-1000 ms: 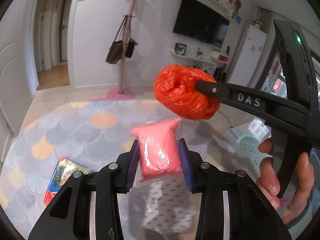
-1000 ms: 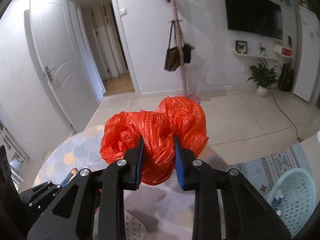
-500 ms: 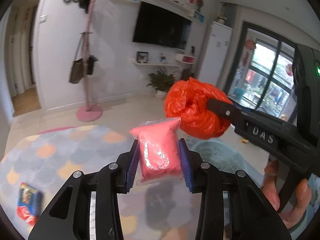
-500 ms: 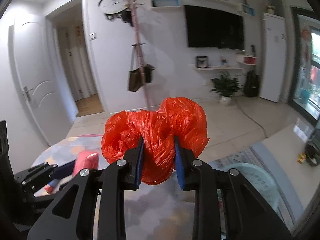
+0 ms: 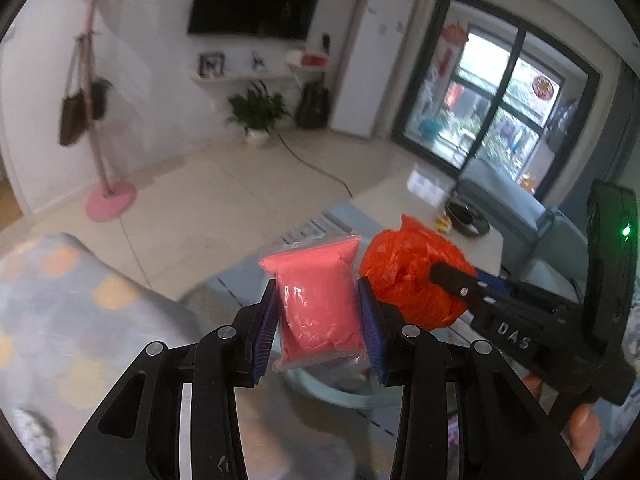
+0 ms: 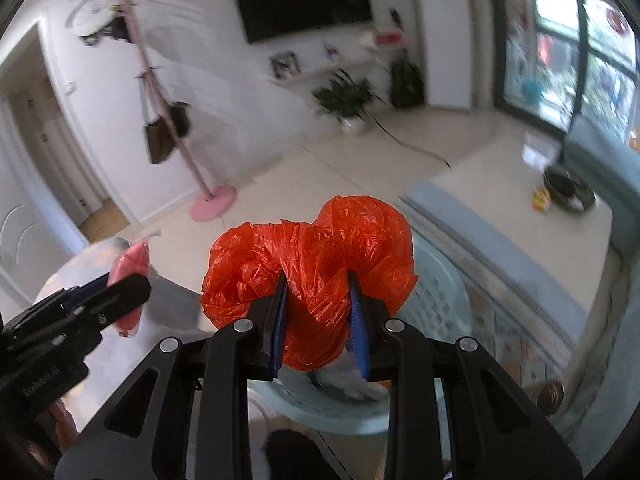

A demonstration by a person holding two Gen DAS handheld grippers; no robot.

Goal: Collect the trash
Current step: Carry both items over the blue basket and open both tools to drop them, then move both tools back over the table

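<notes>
Over the patterned rug, from the left wrist view, the left gripper (image 5: 318, 312) is clamped on a pink sealed packet (image 5: 318, 300), its blue pads pressing both flat sides. The packet looks soft and light, its clear film probably slippery, so a squeeze across the middle suits it. Just beside it the right gripper (image 5: 436, 276) carries a crumpled orange plastic bag (image 5: 404, 276).

From the right wrist view, the right gripper (image 6: 316, 312) bites into the orange bag's (image 6: 312, 264) waist; it is weightless, springy stuff, best pinched deep. Below sits a pale green basket (image 6: 440, 300), seemingly where both pieces belong.
</notes>
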